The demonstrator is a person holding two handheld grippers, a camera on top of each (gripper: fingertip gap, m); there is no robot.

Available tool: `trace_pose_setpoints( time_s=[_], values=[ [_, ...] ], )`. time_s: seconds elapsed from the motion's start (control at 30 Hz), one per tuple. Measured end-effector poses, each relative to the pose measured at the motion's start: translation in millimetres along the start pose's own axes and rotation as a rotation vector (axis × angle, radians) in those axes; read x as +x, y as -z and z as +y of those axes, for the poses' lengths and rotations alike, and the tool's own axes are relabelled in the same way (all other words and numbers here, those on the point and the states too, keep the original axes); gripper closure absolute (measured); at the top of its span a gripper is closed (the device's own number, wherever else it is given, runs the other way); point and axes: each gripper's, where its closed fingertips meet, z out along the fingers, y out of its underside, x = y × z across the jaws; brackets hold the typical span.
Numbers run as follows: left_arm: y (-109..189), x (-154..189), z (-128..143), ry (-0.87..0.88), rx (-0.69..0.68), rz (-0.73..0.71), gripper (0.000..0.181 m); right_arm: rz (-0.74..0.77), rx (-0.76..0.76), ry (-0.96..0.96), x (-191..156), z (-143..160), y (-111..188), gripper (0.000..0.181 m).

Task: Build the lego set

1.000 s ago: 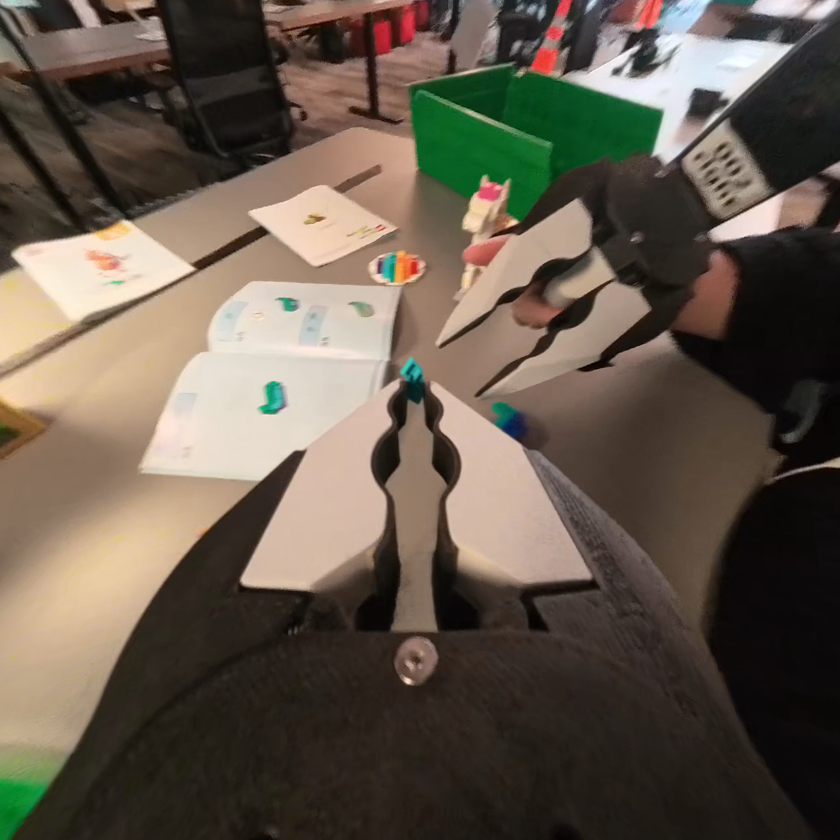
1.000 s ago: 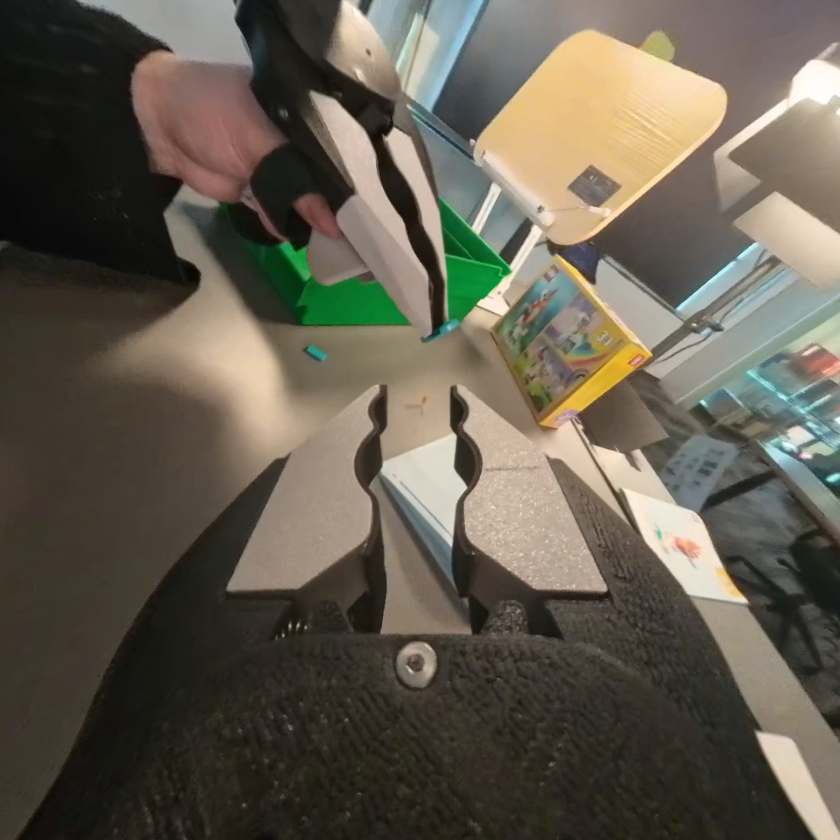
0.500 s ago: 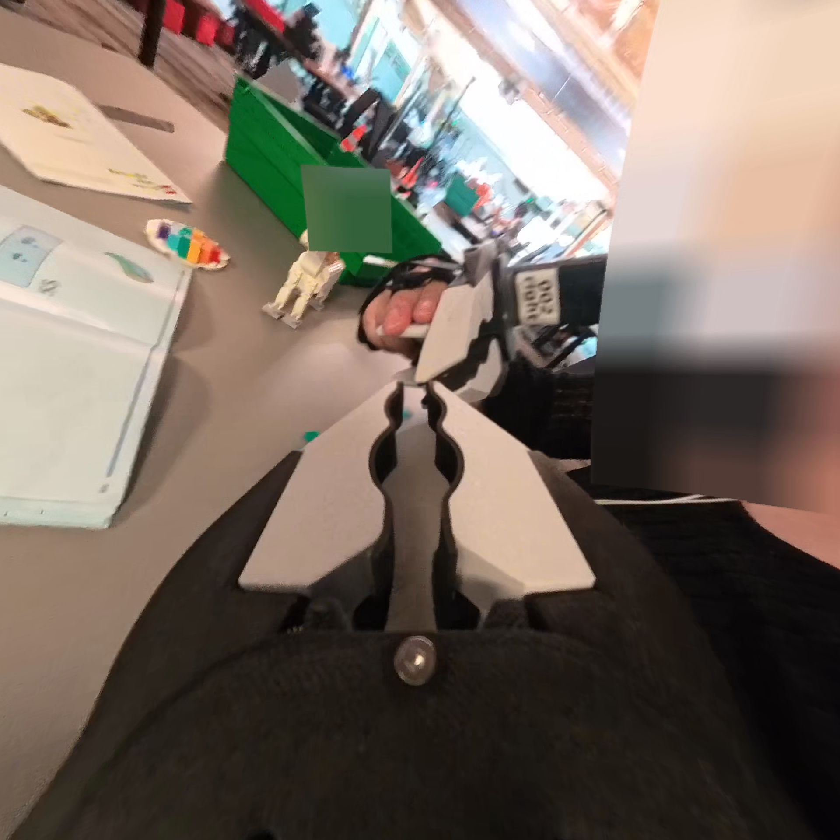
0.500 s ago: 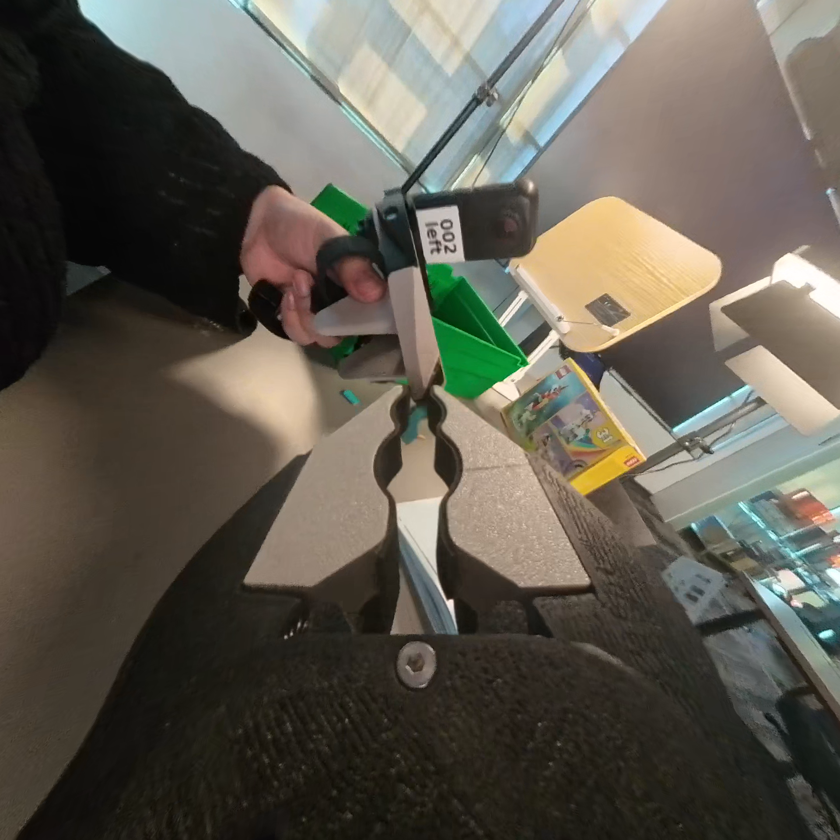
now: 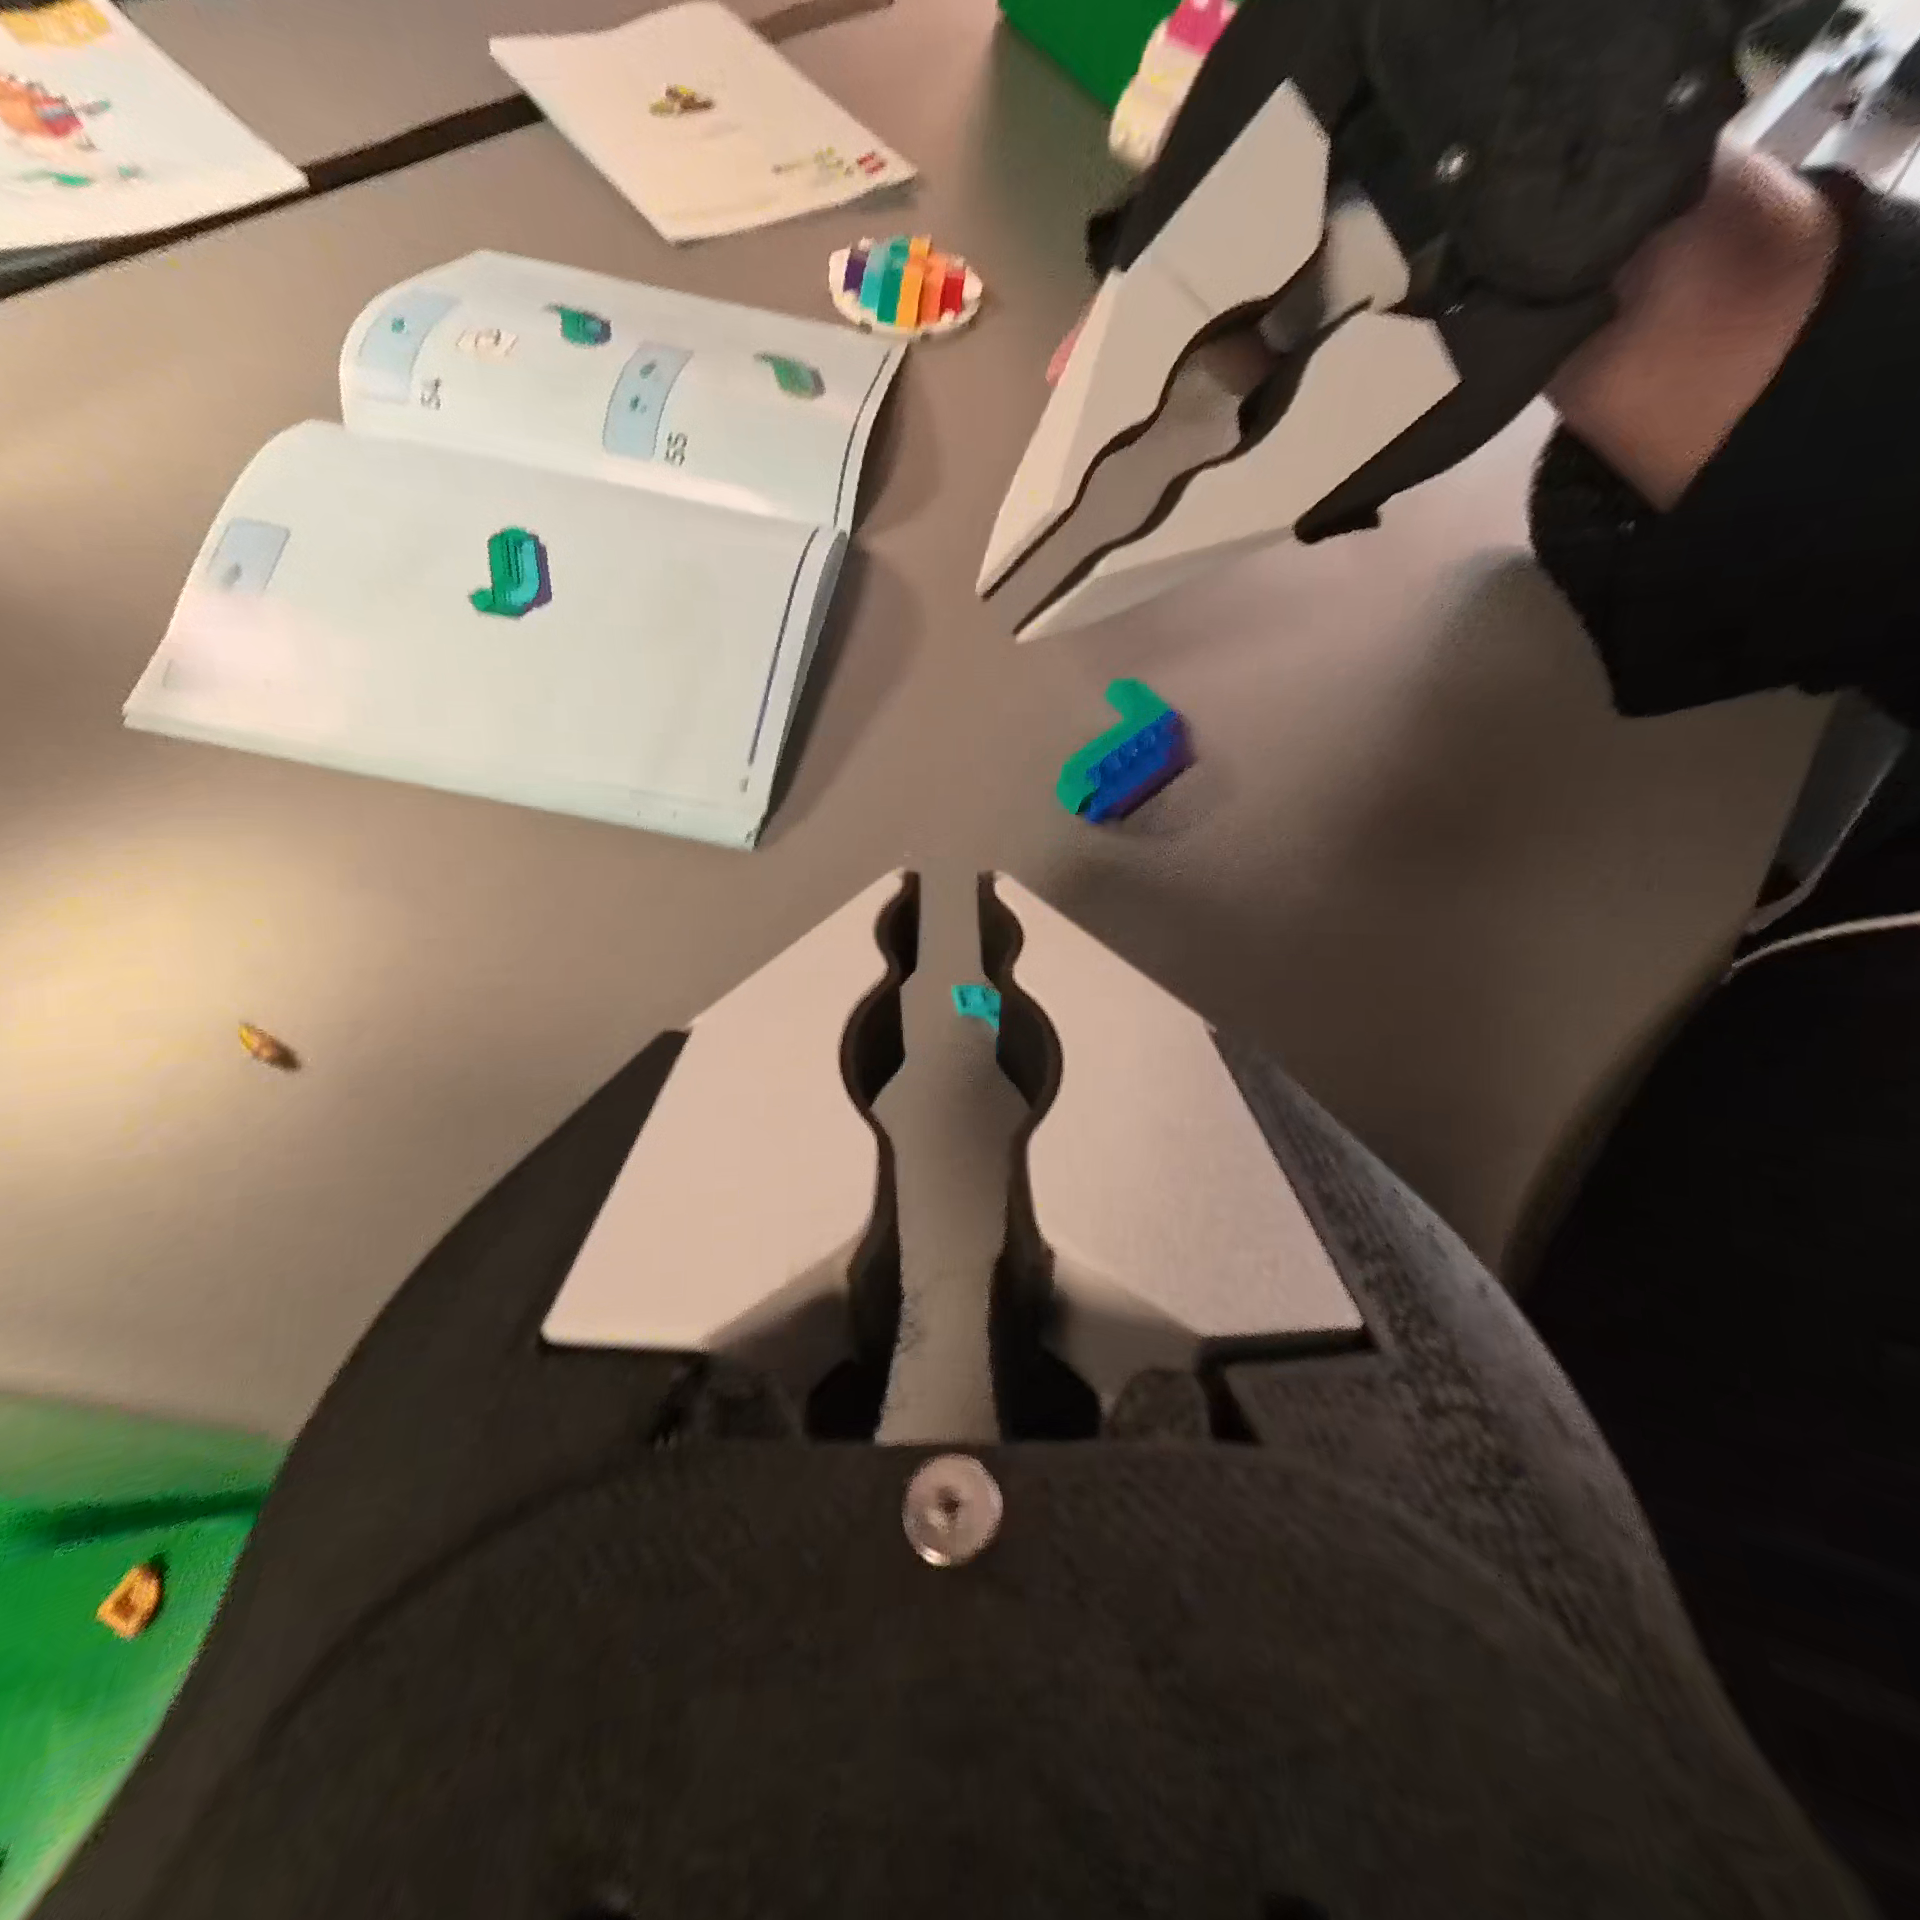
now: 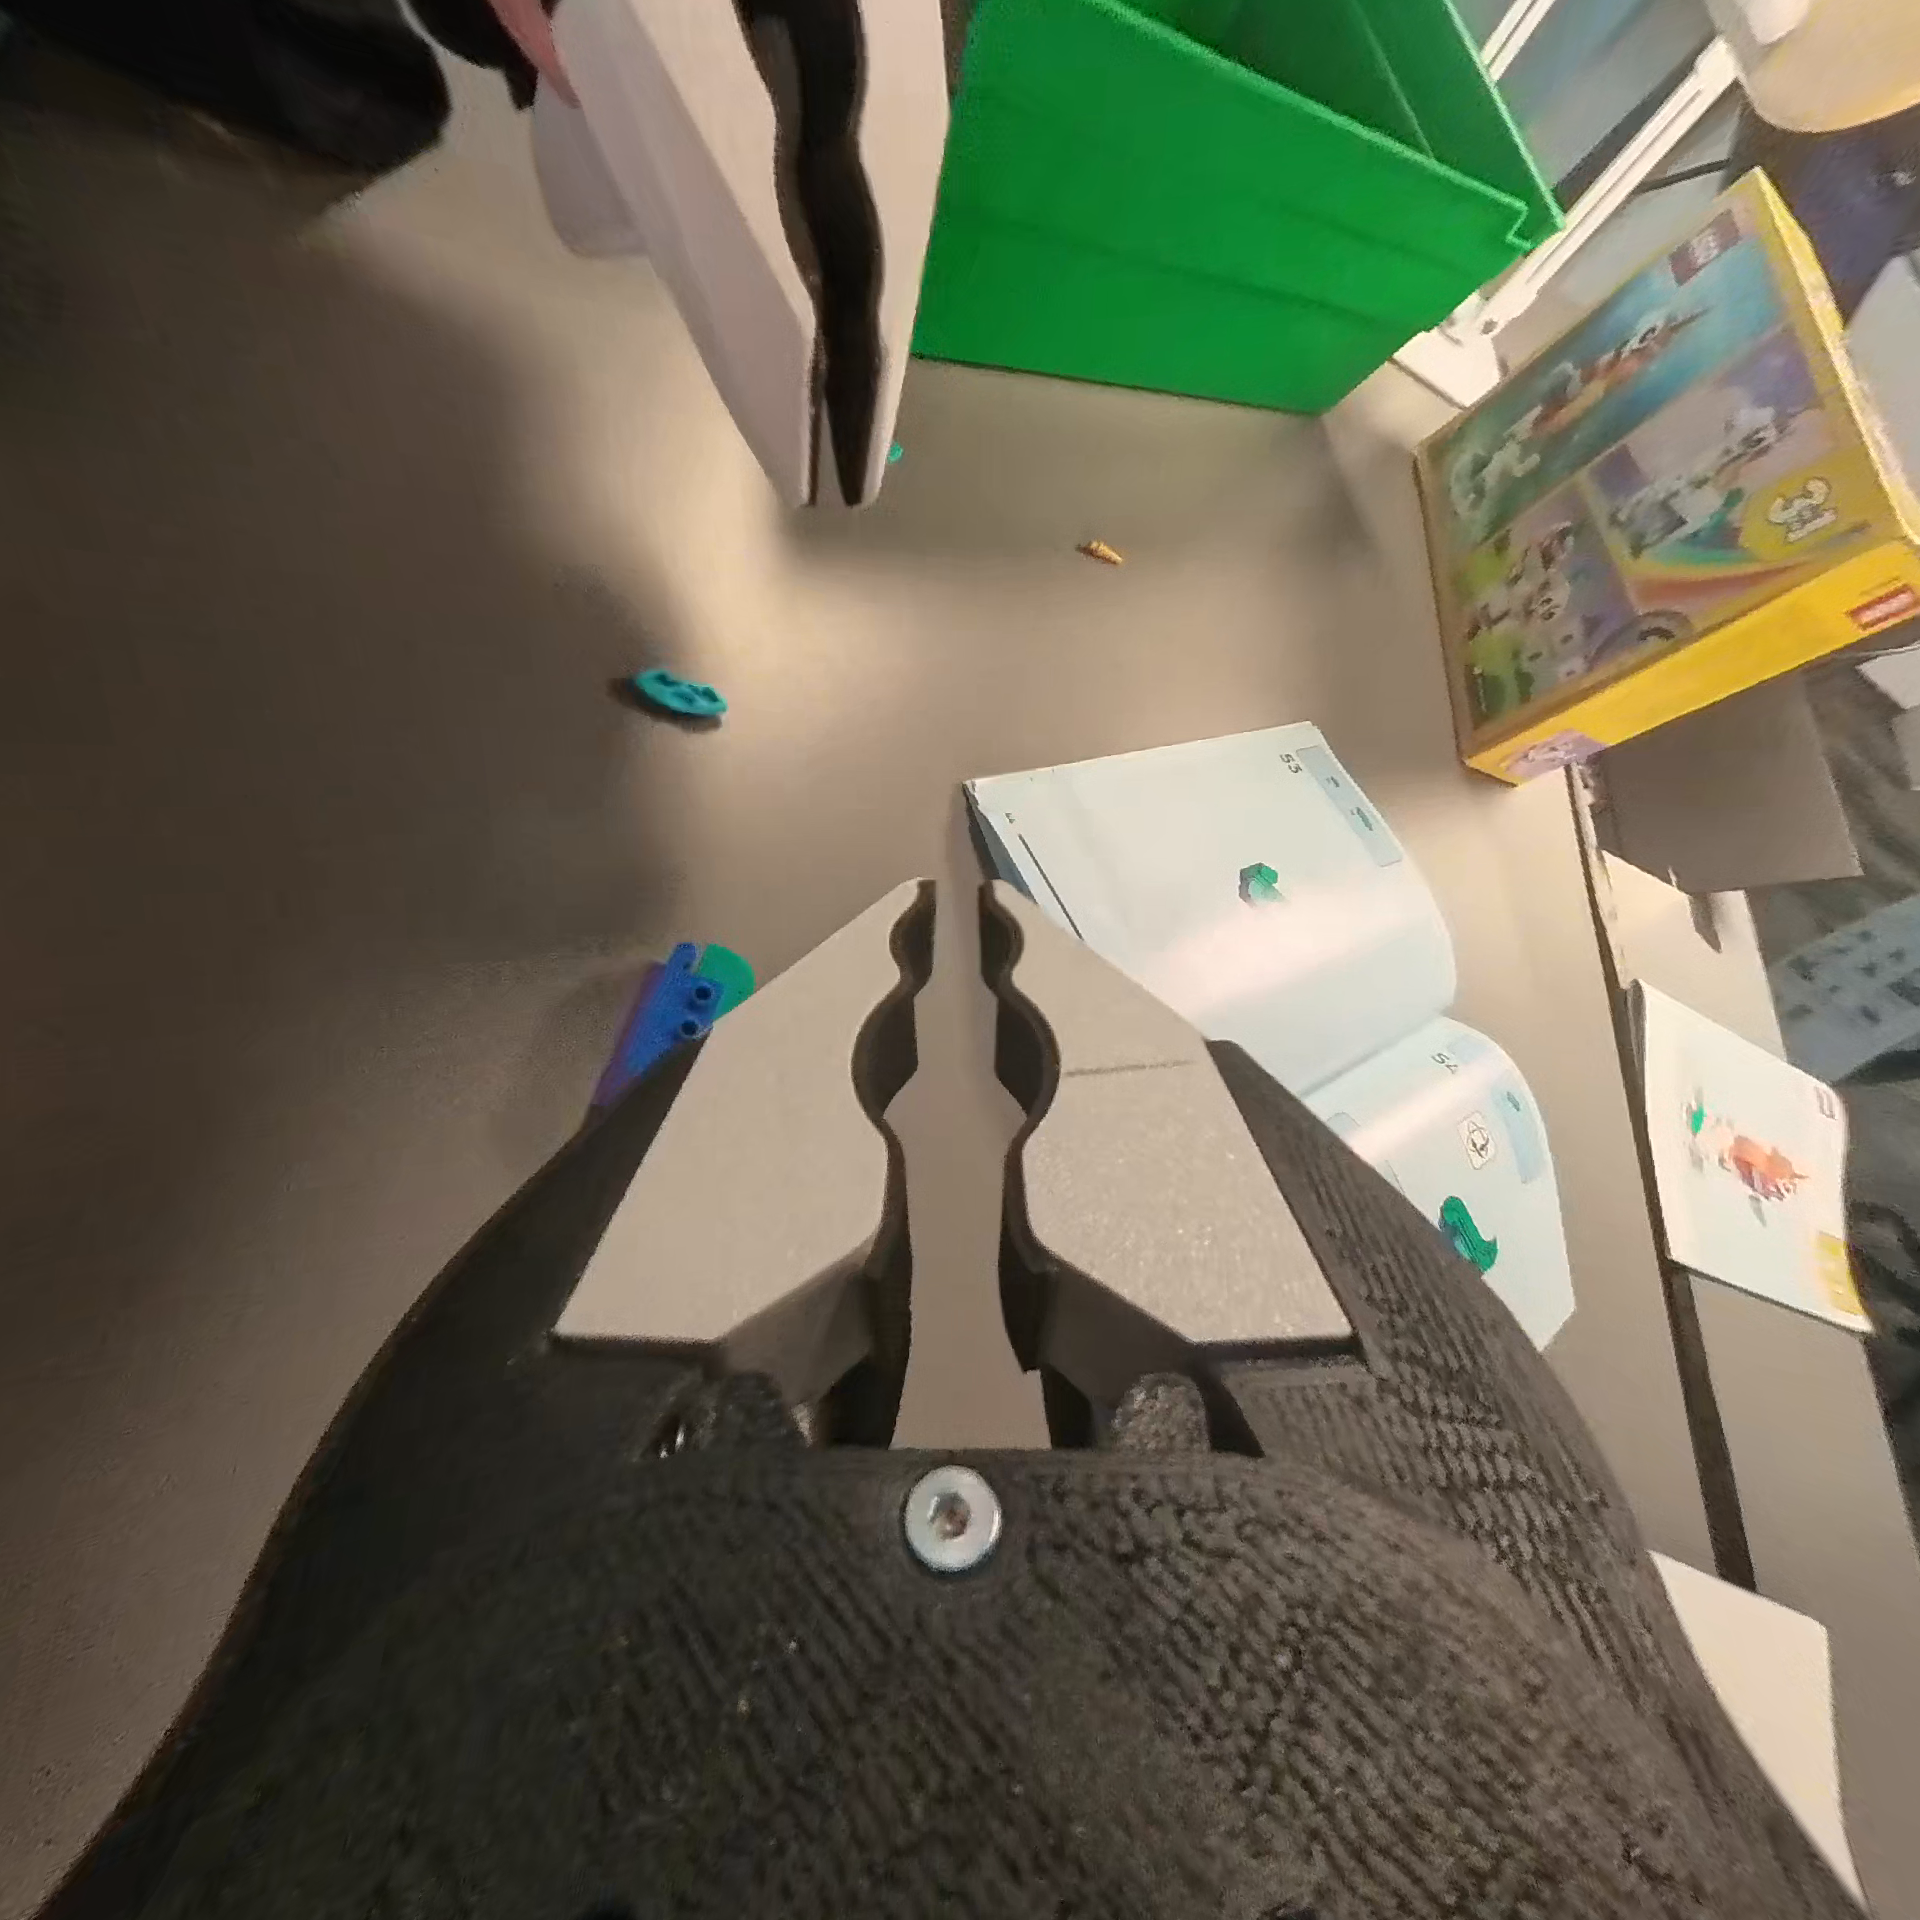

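Observation:
A small build of teal, blue and purple bricks (image 5: pixel 1122 753) lies on the grey table; it also shows in the right wrist view (image 6: pixel 675 1003), just left of my right fingers. A small loose teal piece (image 6: pixel 675 691) lies on the table; in the left wrist view it (image 5: pixel 975 1003) shows through the slit of my left fingers. My left gripper (image 5: pixel 948 883) is almost shut with nothing in it and hangs above the table (image 6: pixel 836 499). My right gripper (image 6: pixel 956 894) is almost shut and empty, pointing down beside the build (image 5: pixel 1003 613).
An open instruction booklet (image 5: pixel 520 540) lies left of the build. Behind it are a round plate of coloured bricks (image 5: pixel 906 275) and a closed booklet (image 5: pixel 717 114). A green bin (image 6: pixel 1195 208), a yellow set box (image 6: pixel 1662 468) and a tiny orange piece (image 6: pixel 1098 551) are nearby. My right fingertips sit around 8 cm from my left ones. It is some 15 cm from my left tips to the tiny orange piece (image 6: pixel 1098 551).
Half a second ago both grippers met tip to tip on the teal piece in the air. Now they are apart and point down at the table, and the teal piece lies on it.

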Motion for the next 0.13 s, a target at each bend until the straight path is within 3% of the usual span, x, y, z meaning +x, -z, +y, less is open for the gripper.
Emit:
trace_pose_setpoints(
  time_s=[0.03, 0.13],
  values=[
    [1, 0, 5, -0.003, -0.019, 0.003, 0.170, 0.001, 0.005, -0.009, -3, 1, 0, 0.174],
    [3, 1, 21, -0.021, -0.084, -0.005, 0.164, 0.011, 0.058, -0.059, -12, 2, 1, 0.169]
  ],
)
